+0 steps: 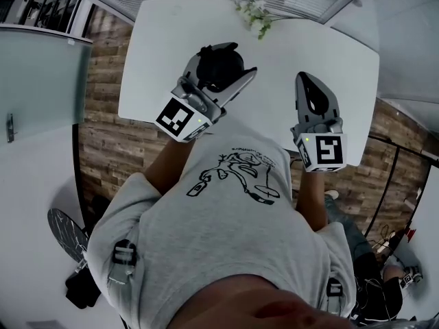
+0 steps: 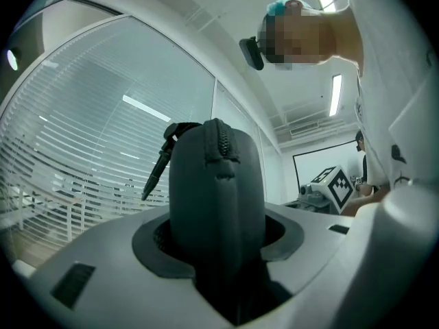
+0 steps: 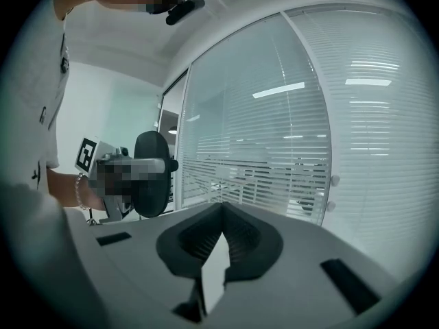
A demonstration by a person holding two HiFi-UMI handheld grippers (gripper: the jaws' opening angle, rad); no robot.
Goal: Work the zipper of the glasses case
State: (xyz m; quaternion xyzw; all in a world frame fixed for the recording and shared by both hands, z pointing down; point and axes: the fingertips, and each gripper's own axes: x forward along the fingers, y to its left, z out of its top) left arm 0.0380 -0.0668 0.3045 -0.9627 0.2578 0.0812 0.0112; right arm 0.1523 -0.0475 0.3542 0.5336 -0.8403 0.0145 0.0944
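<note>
Glasses case point(image 2: 216, 184): dark matt cover, looked cloth-like; zipper point(image 2: 221, 137) teeth dull, dark. Left gripper point(image 2: 218, 244), right gripper point(image 3: 221, 233): smooth grey matt plastic shells; pads point(image 3: 244, 238) black, ribbed. Table point(image 1: 312, 46) was white, smooth. Floor point(image 1: 110, 142) showed rough wood-grain planks. Shirt point(image 1: 226, 218) was grey cloth.

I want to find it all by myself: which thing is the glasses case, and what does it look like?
Look over the near edge of the white table. There the left gripper is shut on the glasses case, a dark, rounded shell with a zipper running along its edge. The right gripper beside it is shut and holds nothing.
</note>
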